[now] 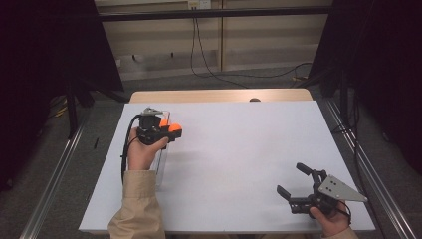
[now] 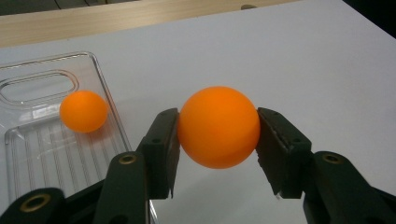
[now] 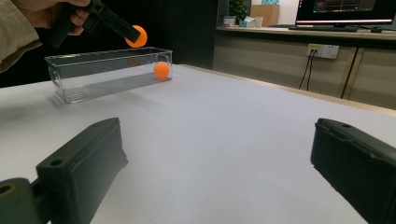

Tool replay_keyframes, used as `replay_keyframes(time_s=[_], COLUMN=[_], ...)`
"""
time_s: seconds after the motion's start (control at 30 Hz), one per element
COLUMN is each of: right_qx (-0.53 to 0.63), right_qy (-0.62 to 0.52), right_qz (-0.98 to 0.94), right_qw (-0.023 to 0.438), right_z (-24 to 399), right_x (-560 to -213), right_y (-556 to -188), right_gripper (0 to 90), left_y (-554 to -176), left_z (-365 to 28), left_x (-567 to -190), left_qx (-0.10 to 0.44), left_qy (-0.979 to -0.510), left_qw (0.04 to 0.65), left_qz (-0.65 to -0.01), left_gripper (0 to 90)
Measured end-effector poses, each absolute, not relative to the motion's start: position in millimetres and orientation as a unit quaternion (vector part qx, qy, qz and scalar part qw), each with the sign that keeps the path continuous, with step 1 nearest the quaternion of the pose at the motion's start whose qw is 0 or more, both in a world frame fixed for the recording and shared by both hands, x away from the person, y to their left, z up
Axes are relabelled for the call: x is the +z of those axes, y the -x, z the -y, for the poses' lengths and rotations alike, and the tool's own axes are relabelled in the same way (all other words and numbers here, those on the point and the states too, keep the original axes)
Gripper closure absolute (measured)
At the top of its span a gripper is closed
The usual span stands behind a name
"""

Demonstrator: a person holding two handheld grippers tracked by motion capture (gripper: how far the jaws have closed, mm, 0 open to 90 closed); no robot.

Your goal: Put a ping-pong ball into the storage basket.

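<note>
My left gripper (image 1: 171,133) is shut on an orange ball (image 2: 218,127), which its two black pads pinch from either side. It holds the ball in the air just right of the far end of a clear plastic bin (image 2: 107,88). A second orange ball (image 2: 83,111) lies inside that bin at its far end. In the right gripper view the held ball (image 3: 136,36) hangs above the bin (image 3: 93,77), and the other ball (image 3: 161,70) rests on the bin's floor. My right gripper (image 1: 292,178) stands open near the table's front right corner, with nothing between its jaws.
A white sheet (image 1: 239,149) covers the table, and a wooden strip (image 1: 219,95) runs along the far edge. Cables lie on the floor (image 1: 209,74) beyond it. Metal rails (image 1: 54,174) run along both sides of the table.
</note>
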State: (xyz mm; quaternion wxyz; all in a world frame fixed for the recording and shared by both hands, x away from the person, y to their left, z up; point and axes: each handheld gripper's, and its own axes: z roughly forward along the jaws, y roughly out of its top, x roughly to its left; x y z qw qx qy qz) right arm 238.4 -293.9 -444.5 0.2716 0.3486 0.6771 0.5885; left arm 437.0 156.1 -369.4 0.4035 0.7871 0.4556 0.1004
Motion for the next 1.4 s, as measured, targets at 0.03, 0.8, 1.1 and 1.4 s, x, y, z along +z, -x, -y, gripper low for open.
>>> replay_keyframes(time_s=[0.03, 0.8, 1.1, 1.4], right_qx=[0.588, 0.589, 0.589, 0.589], right_qy=[-0.349, -0.347, -0.348, -0.347], right_qz=[-0.677, -0.677, -0.677, -0.677], right_qw=[0.272, 0.271, 0.271, 0.271], right_z=[293.9, 293.7, 293.7, 293.4], right_x=[-444.5, -444.4, -444.3, -444.3], right_y=[-238.4, -238.4, -238.5, -238.5], right_gripper=[2.5, 2.5, 2.5, 2.5], left_y=[-437.0, -434.7, -434.2, -433.8], left_z=[-156.6, -168.3, -173.8, -179.0], left_x=[-369.5, -367.8, -367.9, -367.8], left_qx=[0.101, 0.116, 0.120, 0.123], left_qy=[-0.787, -0.782, -0.779, -0.776], left_qw=[0.404, 0.399, 0.399, 0.398], left_qz=[-0.455, -0.464, -0.468, -0.473], left_gripper=[50.8, 50.8, 50.8, 50.8])
